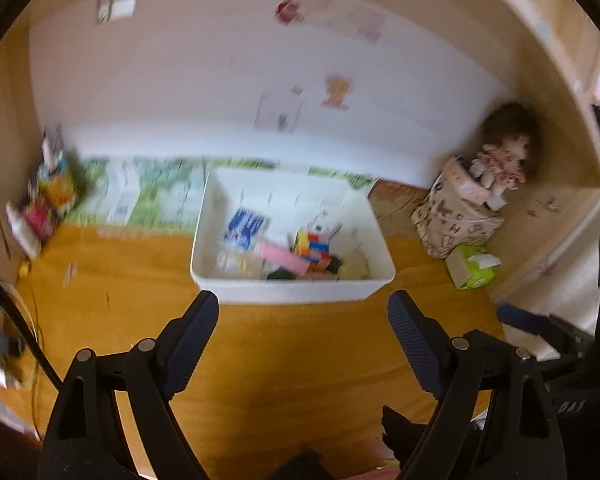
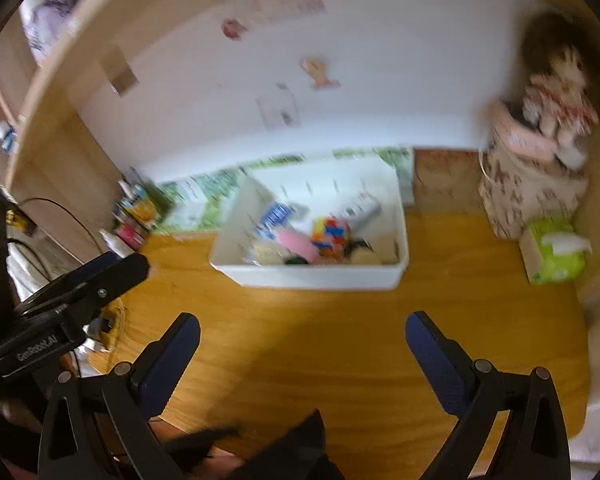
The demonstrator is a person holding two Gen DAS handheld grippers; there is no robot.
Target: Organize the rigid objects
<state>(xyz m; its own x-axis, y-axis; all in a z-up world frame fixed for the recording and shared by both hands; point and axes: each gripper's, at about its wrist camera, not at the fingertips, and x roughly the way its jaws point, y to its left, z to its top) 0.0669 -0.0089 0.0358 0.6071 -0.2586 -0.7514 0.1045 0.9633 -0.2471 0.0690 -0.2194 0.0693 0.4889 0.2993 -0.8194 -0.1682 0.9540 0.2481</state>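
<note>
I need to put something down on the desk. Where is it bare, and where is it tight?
Bare wood lies between both open grippers, left gripper and right gripper, and the white bin. A bare strip also runs left of the bin toward the bottles. Crowded: the bin's inside, and the right corner with tissue box and doll bag.

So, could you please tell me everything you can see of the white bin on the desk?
The white bin is a rectangular, open-topped tub that looks like smooth plastic, with rounded corners. It sits upright on the wooden desk, its far side against a green printed sheet. Inside lie jumbled items: a blue-and-white pack, a pink bar and a multicoloured cube. Neither pair of tongs touches it.
</note>
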